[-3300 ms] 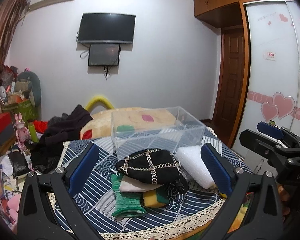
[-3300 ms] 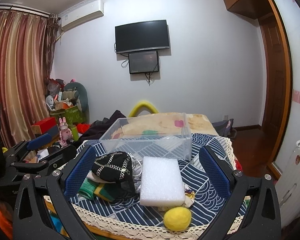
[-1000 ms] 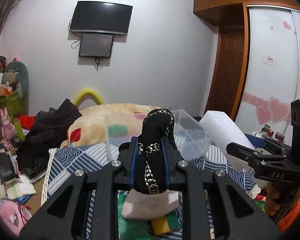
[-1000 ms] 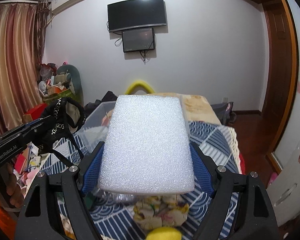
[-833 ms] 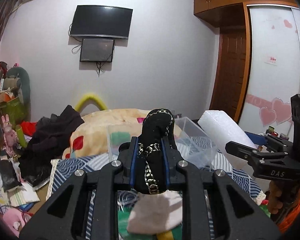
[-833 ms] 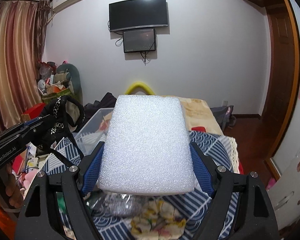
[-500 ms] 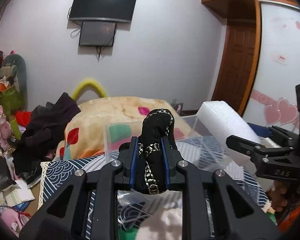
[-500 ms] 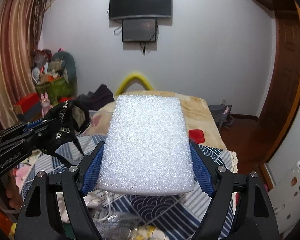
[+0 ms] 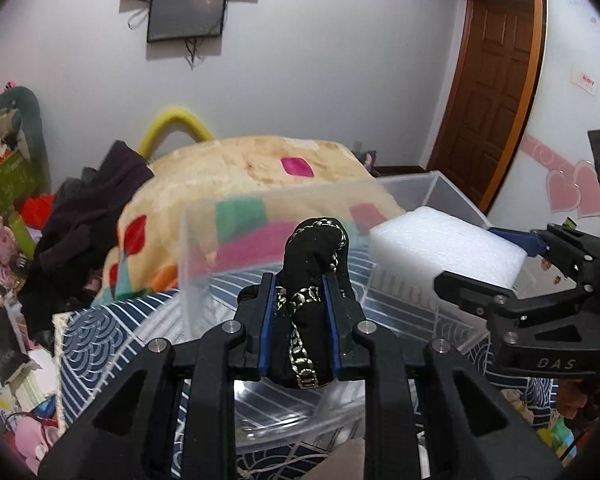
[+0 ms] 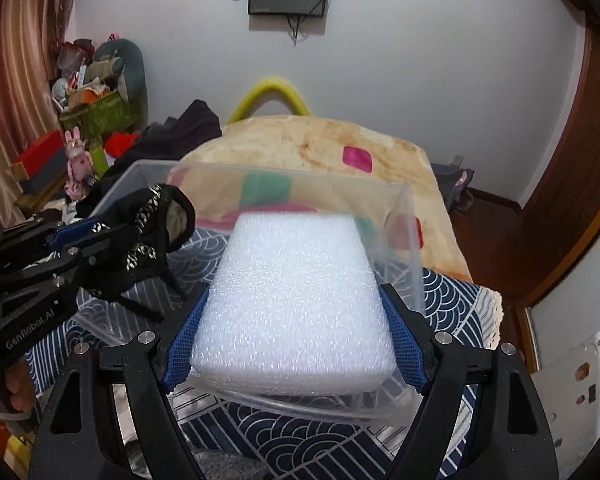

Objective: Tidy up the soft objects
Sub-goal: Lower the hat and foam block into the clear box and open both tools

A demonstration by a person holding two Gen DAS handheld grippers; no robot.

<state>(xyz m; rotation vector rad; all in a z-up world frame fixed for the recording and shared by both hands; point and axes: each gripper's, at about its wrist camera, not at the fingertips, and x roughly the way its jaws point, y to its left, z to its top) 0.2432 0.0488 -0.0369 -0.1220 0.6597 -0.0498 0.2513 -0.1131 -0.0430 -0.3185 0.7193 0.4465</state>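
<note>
My left gripper is shut on a black cloth pouch with gold chain trim and holds it over the near left part of a clear plastic bin. My right gripper is shut on a white foam block and holds it over the bin's right part. The foam block also shows in the left wrist view, and the pouch shows in the right wrist view. The bin stands on a blue wave-patterned cloth.
A yellow patterned blanket lies behind the bin with dark clothes to its left. Clutter and boxes fill the left side of the room. A wooden door is at the right. Soft items lie below near the table's front edge.
Both grippers have moved forward and down with their loads, from above the table's front to over the clear bin. The pouch and the foam block now hang over the bin's opening.
</note>
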